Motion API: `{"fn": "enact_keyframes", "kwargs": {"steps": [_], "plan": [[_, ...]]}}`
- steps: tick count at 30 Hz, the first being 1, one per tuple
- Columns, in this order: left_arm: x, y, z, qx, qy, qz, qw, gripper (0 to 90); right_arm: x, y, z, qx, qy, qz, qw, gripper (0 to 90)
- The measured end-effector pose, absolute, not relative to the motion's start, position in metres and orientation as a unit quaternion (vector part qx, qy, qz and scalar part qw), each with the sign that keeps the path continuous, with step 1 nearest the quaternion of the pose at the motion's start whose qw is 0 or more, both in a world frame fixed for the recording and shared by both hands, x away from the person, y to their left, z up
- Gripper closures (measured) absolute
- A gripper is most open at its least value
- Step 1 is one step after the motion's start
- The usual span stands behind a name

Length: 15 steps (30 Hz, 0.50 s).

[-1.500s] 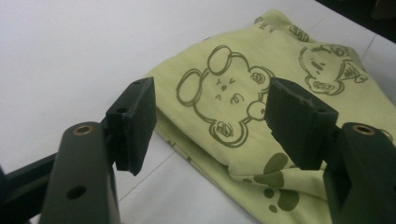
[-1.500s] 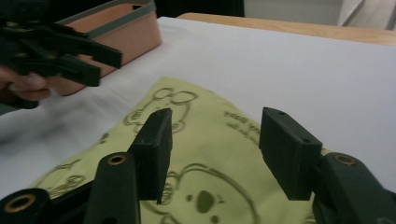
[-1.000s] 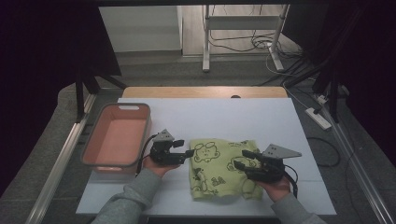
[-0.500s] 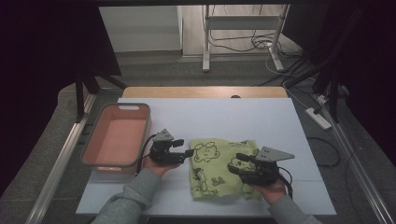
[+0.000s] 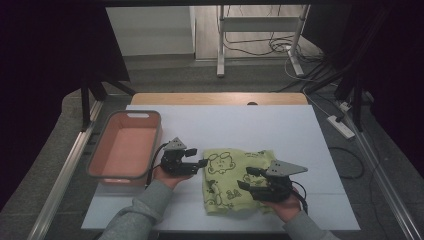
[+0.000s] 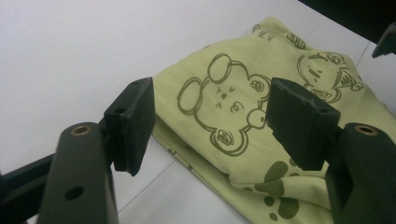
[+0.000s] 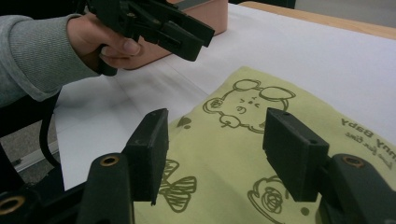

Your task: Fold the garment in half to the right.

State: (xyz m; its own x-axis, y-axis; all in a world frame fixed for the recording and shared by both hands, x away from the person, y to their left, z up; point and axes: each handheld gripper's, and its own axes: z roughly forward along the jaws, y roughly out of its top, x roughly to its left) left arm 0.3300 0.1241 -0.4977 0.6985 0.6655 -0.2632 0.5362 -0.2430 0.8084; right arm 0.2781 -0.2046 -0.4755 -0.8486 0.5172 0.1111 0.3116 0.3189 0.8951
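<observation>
Item: folded green cloth [image 5: 235, 180], flat on white tabletop [image 5: 260, 130], 3 o'clock of pink bin [image 5: 125, 147]. Left gripper [image 5: 200, 163] at cloth's 9 o'clock edge, fingers apart, empty. Right gripper [image 5: 245, 178] over 4 o'clock part, fingers apart, empty. Handling: pinch all layers at edge; lift level.

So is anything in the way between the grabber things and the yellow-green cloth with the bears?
No, nothing visible. The left gripper hangs open at the cloth's left edge, and the right gripper hangs open just over its right side. Only bare table surrounds it.
</observation>
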Motion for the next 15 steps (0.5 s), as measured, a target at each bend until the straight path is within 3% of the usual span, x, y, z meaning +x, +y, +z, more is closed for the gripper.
{"fn": "enact_keyframes", "kwargs": {"steps": [15], "plan": [[0.348,0.112,-0.502,0.787,0.392,0.060,0.473,33.2,0.277,-0.193,-0.480,0.247,0.813,0.520,0.086,41.3]]}}
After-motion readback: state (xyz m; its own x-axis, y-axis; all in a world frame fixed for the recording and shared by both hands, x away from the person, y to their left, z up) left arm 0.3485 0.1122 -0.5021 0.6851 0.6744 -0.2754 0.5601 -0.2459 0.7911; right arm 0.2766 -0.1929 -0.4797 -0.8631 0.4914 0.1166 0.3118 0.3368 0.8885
